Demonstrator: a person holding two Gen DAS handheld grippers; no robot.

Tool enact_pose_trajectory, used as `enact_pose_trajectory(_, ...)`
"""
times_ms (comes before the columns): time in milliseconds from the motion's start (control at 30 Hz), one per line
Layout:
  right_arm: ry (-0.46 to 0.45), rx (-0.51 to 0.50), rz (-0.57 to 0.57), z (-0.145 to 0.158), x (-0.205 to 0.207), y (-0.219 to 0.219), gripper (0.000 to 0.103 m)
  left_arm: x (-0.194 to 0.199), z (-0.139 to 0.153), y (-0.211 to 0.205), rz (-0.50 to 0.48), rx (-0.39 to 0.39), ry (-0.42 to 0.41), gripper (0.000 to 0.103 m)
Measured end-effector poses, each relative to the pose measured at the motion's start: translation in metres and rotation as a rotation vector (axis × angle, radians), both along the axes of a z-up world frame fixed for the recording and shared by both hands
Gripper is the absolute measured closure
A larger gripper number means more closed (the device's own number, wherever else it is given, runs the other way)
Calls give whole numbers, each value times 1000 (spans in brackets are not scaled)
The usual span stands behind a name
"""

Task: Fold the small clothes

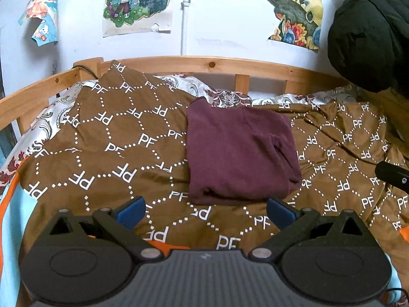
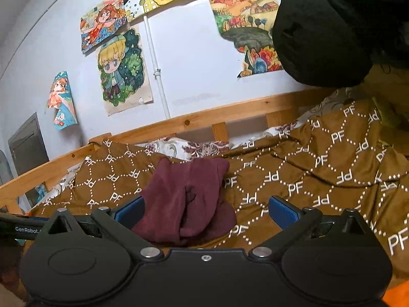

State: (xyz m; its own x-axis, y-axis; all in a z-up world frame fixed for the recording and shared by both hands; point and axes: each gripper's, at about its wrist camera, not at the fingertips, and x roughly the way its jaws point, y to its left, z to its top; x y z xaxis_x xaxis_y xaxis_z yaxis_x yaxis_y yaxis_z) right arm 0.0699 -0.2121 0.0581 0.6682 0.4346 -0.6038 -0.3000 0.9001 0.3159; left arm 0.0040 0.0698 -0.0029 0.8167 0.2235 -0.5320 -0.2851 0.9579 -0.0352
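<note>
**Inspector:** One garment on the bed — a maroon top (image 1: 240,153), already doubled into a rough rectangle on the brown PF-patterned blanket (image 1: 115,138), in front of the far wooden rail (image 1: 194,64).

**Assistant:** State of the tongs?

**Inspector:** Both sets stand apart and hold nothing. The left tongs (image 1: 204,211) sit just short of the garment's near edge; the right tongs (image 2: 205,211) hang over its near end, clear of the cloth as far as I can judge.

**Assistant:** So the fold is done?

**Inspector:** Nearly, in my judgement. The right wrist view shows a sleeve or inner layer bunched along the right side, with a deep crease running near to far — the bundle is not flat.

**Assistant:** How should the step be carried out?

**Inspector:** Take the near corners, one per side, pinching all layers so none slips. Lift low, carry the near edge to the far edge, set it down square, then press along the crease. The blanket is soft and rumpled; I would expect it to drag with the cloth, so grip the garment only.
</note>
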Motion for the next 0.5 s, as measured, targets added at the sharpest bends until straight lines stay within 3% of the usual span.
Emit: enact_pose_trajectory(500,20,-62,43,-14,-2,8,1,17,-20,1,4,-40,63,1)
